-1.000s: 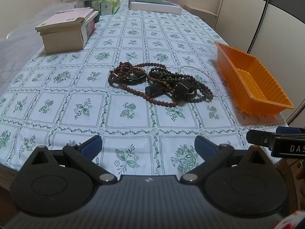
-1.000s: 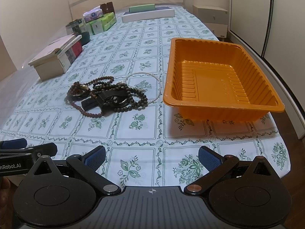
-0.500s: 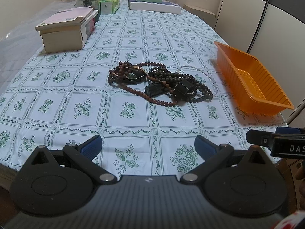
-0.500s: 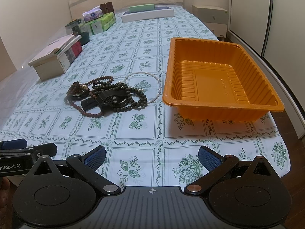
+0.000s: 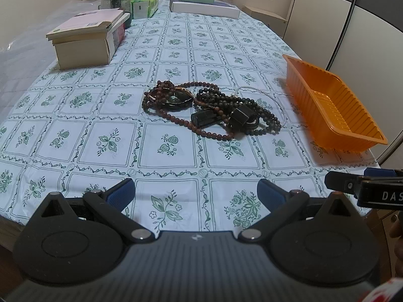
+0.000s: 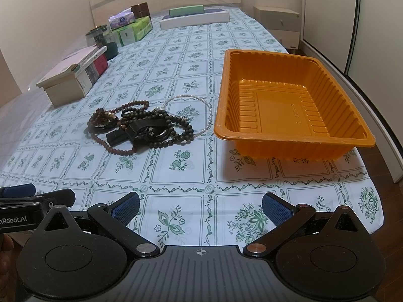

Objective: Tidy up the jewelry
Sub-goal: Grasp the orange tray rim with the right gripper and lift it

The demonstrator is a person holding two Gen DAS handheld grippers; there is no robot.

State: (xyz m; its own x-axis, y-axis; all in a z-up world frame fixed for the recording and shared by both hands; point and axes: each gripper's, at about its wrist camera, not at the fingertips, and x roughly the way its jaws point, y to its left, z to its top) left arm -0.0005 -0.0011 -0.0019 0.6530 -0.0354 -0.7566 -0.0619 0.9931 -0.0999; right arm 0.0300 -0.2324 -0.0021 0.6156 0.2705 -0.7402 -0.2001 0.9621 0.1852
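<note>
A tangled pile of jewelry (image 5: 211, 110) (image 6: 143, 128) lies mid-table: brown and dark bead strings, a black watch and a thin pearl necklace (image 6: 206, 115). To its right stands an empty orange tray (image 5: 335, 115) (image 6: 284, 105). My left gripper (image 5: 196, 193) hangs open over the near table edge, well short of the pile, nothing between its blue pads. Open too, my right gripper (image 6: 200, 207) hovers at the front edge, facing the gap between pile and tray. Each gripper shows at the side of the other's view.
A floral tablecloth (image 5: 166, 148) covers the table. Stacked books on a box (image 5: 85, 40) (image 6: 73, 75) sit at far left, with tissue packs (image 5: 143, 2) and a jar behind. A flat white box (image 5: 204, 7) lies at the far end. Wardrobe doors stand right.
The left wrist view has drifted slightly, so the pile sits a touch lower and nearer. The right gripper and the objects have not visibly moved.
</note>
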